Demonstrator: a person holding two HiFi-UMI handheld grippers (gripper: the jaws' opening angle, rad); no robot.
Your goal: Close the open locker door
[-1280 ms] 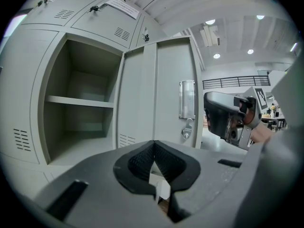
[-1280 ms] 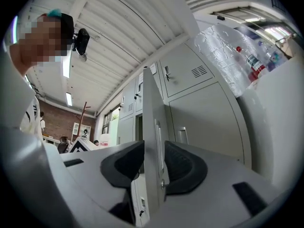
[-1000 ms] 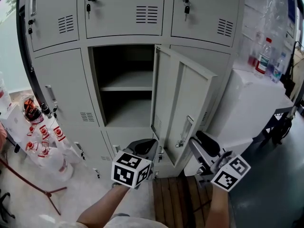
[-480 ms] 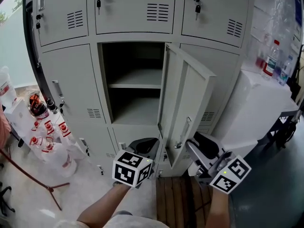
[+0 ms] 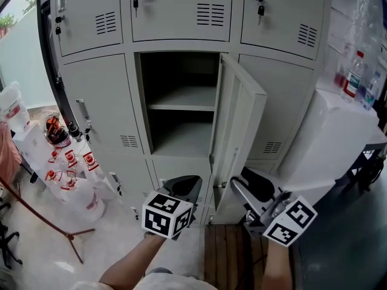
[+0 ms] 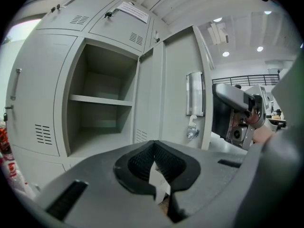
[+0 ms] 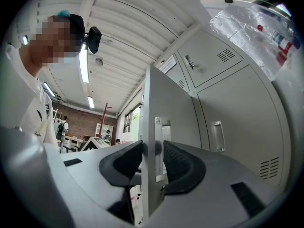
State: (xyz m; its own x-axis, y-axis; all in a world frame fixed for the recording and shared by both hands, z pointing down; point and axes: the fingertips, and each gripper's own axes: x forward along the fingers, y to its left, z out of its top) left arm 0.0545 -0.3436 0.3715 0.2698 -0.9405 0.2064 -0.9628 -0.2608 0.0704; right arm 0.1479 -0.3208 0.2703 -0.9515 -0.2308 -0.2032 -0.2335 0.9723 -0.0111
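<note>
The grey locker bank fills the head view, and its middle compartment (image 5: 181, 101) stands open with one shelf inside. The locker door (image 5: 239, 125) hangs from its right side, swung out toward me. My right gripper (image 5: 248, 183) is at the door's lower free edge. In the right gripper view the door edge (image 7: 148, 127) and its handle plate (image 7: 160, 146) sit between the pads of the right gripper (image 7: 151, 160), which press on both faces. My left gripper (image 5: 184, 183) hovers below the opening, shut and empty. In the left gripper view, the left gripper (image 6: 154, 148) points at the door (image 6: 173, 89).
Clear bottles with red labels (image 5: 72, 174) and a red stand (image 5: 42, 213) crowd the floor at the left. A white cabinet (image 5: 338, 144) with bottles (image 5: 352, 77) on top stands right of the lockers. Wooden slats (image 5: 233, 252) lie underfoot. Keys hang in the upper doors (image 5: 138, 5).
The door has swung a little to the left, toward the opening, with my right gripper following at its edge. The left gripper has stayed roughly in place.
</note>
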